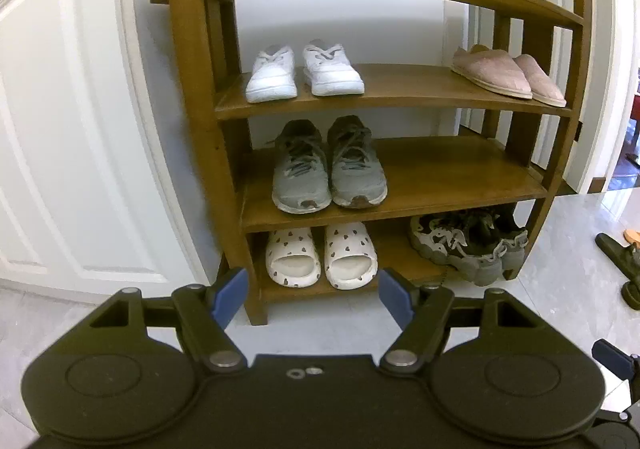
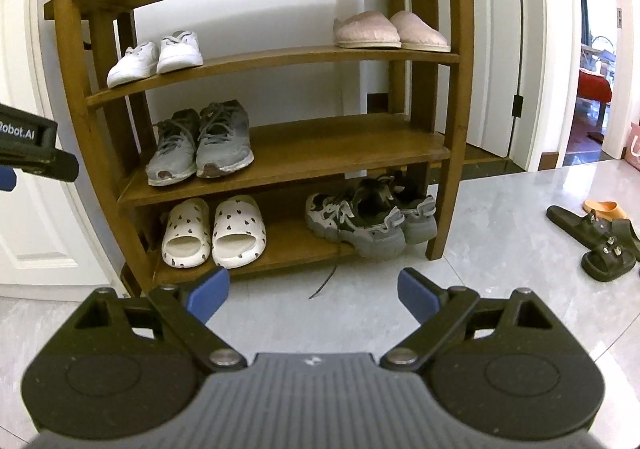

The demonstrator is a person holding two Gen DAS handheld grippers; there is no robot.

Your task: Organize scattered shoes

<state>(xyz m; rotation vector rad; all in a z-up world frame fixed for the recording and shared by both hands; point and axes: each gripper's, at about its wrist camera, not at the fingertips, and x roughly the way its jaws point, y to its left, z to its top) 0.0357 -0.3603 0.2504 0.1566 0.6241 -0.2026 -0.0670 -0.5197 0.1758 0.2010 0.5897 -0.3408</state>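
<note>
A brown wooden shoe rack [image 1: 440,185] [image 2: 340,145] holds white sneakers [image 1: 304,71] [image 2: 156,55] and pink slippers [image 1: 508,75] [image 2: 390,31] on its upper shelf, grey sneakers [image 1: 328,169] [image 2: 202,143] on the middle shelf, and white heart-print slides [image 1: 320,255] [image 2: 214,233] and chunky grey-black sneakers [image 1: 468,245] [image 2: 372,219] at the bottom. Black sandals [image 2: 596,239] [image 1: 624,261] and an orange slipper [image 2: 604,207] [image 1: 632,235] lie on the floor to the right. My left gripper [image 1: 314,293] and right gripper [image 2: 312,291] are open and empty, in front of the rack.
White doors [image 1: 60,109] stand left of the rack. A grey tiled floor [image 2: 500,289] spreads right toward an open doorway [image 2: 596,69]. A dark shoelace [image 2: 324,283] trails onto the floor. My left gripper's body [image 2: 32,147] shows at the right wrist view's left edge.
</note>
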